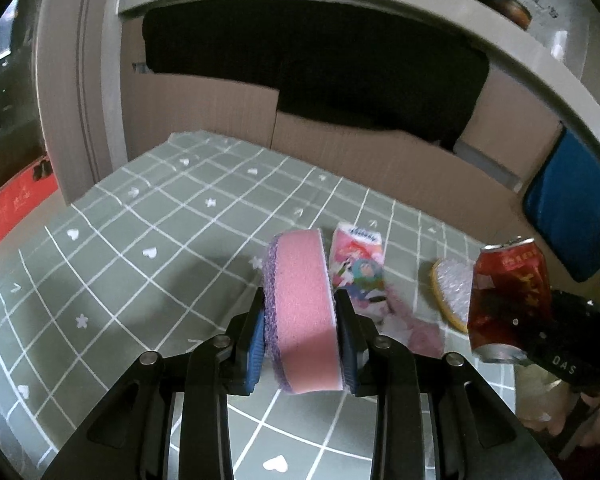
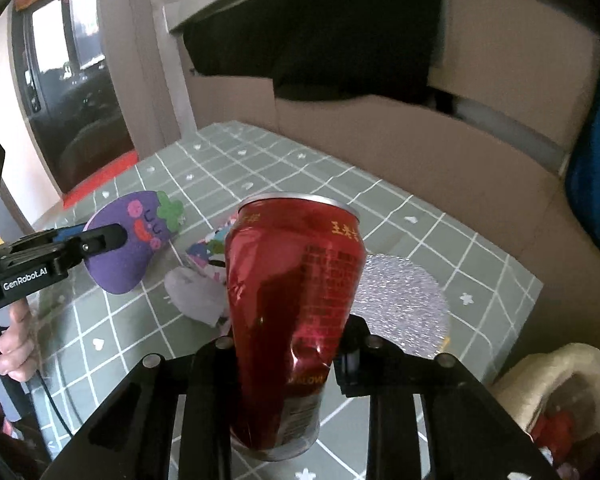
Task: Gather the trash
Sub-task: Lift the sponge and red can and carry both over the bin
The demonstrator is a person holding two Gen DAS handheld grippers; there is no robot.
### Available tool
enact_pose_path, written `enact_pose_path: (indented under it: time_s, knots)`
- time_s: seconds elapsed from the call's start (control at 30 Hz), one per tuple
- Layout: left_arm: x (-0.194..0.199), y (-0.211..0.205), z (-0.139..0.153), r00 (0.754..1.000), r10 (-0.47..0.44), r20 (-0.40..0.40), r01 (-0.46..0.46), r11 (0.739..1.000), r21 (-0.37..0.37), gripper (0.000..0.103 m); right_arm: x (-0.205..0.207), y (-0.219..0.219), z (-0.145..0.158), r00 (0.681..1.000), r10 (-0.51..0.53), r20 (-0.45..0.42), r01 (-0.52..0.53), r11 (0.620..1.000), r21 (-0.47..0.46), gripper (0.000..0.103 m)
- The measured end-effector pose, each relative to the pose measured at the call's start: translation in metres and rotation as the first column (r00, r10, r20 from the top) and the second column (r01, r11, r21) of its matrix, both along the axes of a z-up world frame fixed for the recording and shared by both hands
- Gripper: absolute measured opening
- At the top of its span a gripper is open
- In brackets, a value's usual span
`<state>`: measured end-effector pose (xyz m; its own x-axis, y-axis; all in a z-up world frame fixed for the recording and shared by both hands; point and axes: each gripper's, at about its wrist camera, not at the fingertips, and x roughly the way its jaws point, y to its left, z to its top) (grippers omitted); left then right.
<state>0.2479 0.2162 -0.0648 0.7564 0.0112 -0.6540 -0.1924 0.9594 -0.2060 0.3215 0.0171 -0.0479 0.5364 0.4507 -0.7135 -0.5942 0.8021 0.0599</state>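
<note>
From the left wrist view, the left hand-held gripper (image 1: 300, 332) is clamped on a thick pink sponge with a purple felt face (image 1: 302, 312), lifted above the worktop (image 1: 140, 264). That worktop wears a grey-green cloth with white grid lines and small hearts. At 2 o'clock of the sponge lies a crumpled cartoon-print wrapper (image 1: 360, 268); at 3 o'clock a dented red drink can (image 1: 508, 300) hangs in the right hand-held gripper (image 1: 540, 320), with a glittery silver scouring pad (image 1: 454, 292) lying between. Brown cardboard boxes (image 1: 380, 156) stand behind.

From the right wrist view, the right gripper (image 2: 288, 360) squeezes the can (image 2: 292, 308), whose thin metal is creased. At 9 o'clock, the sponge's eggplant-faced side (image 2: 136, 240) shows in the left gripper (image 2: 100, 240).
</note>
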Motion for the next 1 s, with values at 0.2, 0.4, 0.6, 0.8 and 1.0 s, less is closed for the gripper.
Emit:
enact_pose_path:
  time_s: [0.2,0.4,0.6,0.8,1.0]
  knots:
    - [-0.008,-0.028,0.032,0.997,-0.042,0.059,0.040,0.999,0.033,0.032,-0.014,-0.025,0.024,0.998,-0.044,0.048,0.041,0.998,0.050,0.025]
    - [-0.011,-0.077,0.068,0.984,-0.124,0.132,0.114,0.990,0.085,0.032,-0.034,-0.064,0.053,0.987,-0.100,0.125,0.090,0.992,0.089,0.025]
    - [-0.015,-0.147,0.091,0.951,-0.251,0.178,0.230,0.964,0.135,0.032,-0.055,-0.128,0.080,0.960,-0.203,0.193,0.180,0.975,0.131,0.025]
    - [-0.013,-0.219,0.097,0.908,-0.375,0.188,0.351,0.924,0.150,0.032,-0.079,-0.195,0.095,0.918,-0.319,0.234,0.291,0.945,0.148,0.025]
    - [-0.005,-0.279,0.088,0.873,-0.461,0.159,0.438,0.885,0.158,0.032,-0.091,-0.253,0.091,0.878,-0.422,0.228,0.395,0.905,0.157,0.025]
